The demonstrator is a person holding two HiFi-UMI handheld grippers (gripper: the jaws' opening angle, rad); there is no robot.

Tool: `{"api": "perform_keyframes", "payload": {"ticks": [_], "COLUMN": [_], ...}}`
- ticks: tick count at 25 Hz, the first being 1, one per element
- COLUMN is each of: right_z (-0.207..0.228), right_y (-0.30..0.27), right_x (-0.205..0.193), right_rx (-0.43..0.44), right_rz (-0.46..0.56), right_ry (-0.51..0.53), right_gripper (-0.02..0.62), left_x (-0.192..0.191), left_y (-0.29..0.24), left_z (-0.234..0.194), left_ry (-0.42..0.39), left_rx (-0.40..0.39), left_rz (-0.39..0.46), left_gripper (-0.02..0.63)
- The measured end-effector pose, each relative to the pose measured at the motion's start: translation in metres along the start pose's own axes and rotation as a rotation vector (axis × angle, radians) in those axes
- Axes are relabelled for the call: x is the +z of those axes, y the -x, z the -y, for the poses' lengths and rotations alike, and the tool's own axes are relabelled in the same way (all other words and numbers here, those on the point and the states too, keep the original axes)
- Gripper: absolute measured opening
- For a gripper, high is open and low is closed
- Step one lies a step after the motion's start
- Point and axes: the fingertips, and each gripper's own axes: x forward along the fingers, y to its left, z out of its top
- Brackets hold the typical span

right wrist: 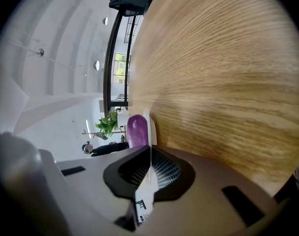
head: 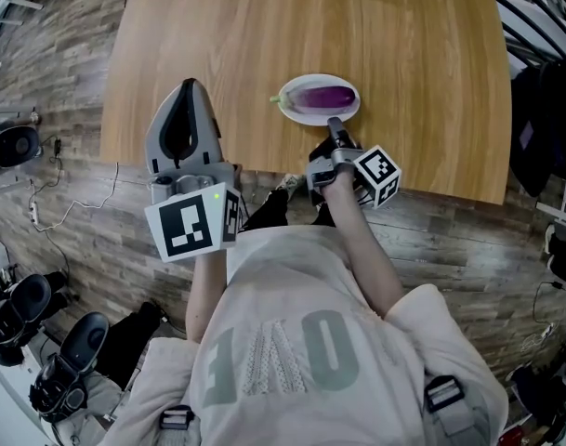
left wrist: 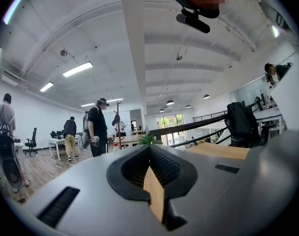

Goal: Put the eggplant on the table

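Plank floor (head: 69, 54) under a wide wooden table (head: 403, 63); near its front edge, a white plate (head: 296, 111) bearing the purple eggplant (head: 322, 95). Left gripper (head: 190, 85) over that edge, jaws together, empty. Right gripper (head: 334, 124) clamped shut on the plate's near rim, just beside the eggplant.

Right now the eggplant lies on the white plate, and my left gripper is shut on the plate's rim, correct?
Not the left. The right gripper is the one shut on the rim of the white plate, as the right gripper view shows. The eggplant does lie on that plate. The left gripper is off to the side, holding nothing.
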Motion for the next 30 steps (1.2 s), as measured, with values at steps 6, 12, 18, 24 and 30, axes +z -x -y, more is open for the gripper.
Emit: {"api": "perform_keyframes", "payload": {"ticks": [6, 12, 18, 24, 30], "right_z": [0.003, 0.011, 0.017, 0.018, 0.012], "right_y": [0.001, -0.002, -0.001, 0.002, 0.003], "right_x": [0.001, -0.002, -0.002, -0.003, -0.001], "right_rx": [-0.022, -0.072, -0.112, -0.150, -0.178], "right_rz": [0.010, 0.008, 0.009, 0.010, -0.009], "right_ry": [0.002, -0.021, -0.012, -0.019, 0.008], "right_gripper": [0.025, 0.026, 0.029, 0.029, 0.123], "left_x": [-0.004, -0.006, -0.007, -0.005, -0.002], "left_y": [-0.001, -0.002, -0.002, -0.004, -0.009], "left_z": [-0.001, -0.004, -0.005, -0.004, 0.002], "left_ry": [0.003, 0.005, 0.005, 0.012, 0.014], "left_rx": [0.002, 0.010, 0.015, 0.012, 0.003], "left_rz": [-0.011, -0.014, -0.016, -0.009, 0.001], "left_gripper": [0.008, 0.008, 0.008, 0.008, 0.008]}}
